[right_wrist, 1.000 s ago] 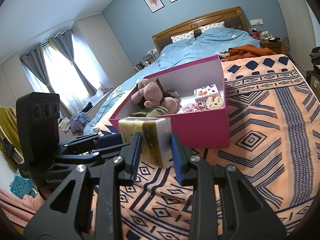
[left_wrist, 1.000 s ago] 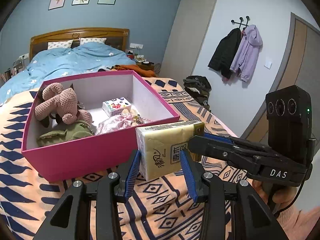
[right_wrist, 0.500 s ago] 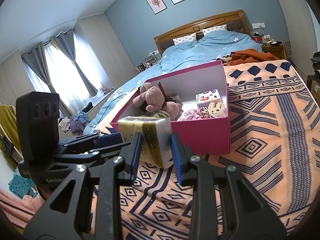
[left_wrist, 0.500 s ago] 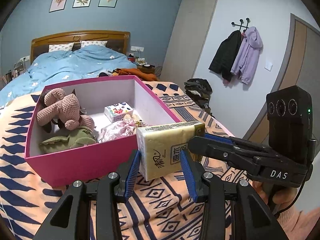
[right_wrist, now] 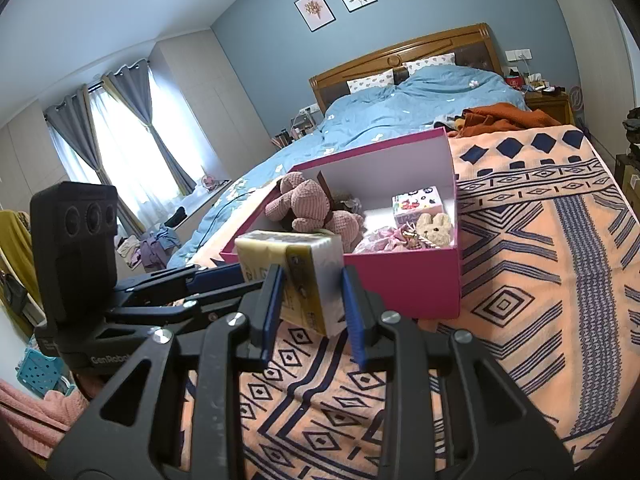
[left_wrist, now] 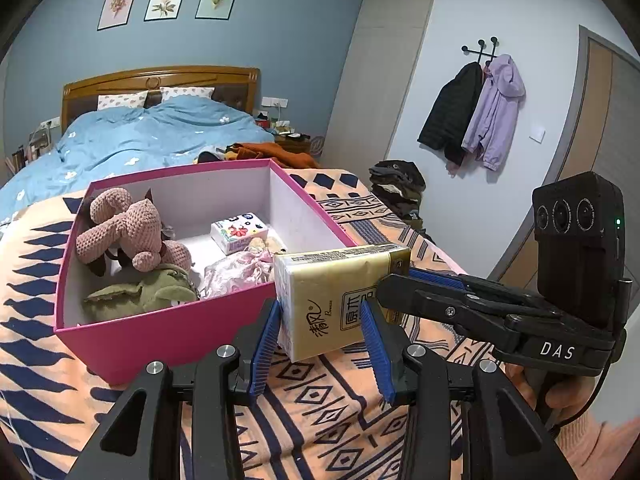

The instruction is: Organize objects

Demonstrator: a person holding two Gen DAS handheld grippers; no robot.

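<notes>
Beside the near wall of the open pink cardboard box [left_wrist: 160, 332] on the patterned bed, a yellow plastic-wrapped tissue pack [left_wrist: 340, 296] hangs crosswise, both grippers [left_wrist: 320, 338] [right_wrist: 312, 300] clamping it in narrow jaws, one per end.

"DAS" marks the right gripper [left_wrist: 394, 280]; "GenRobot" marks the left gripper [right_wrist: 192, 276].

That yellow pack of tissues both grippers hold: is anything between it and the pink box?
Only the pink cardboard box's near wall. The yellow tissue pack, held by the left gripper and right gripper, must clear it. Soft toys and small packs already fill much of the box.
</notes>
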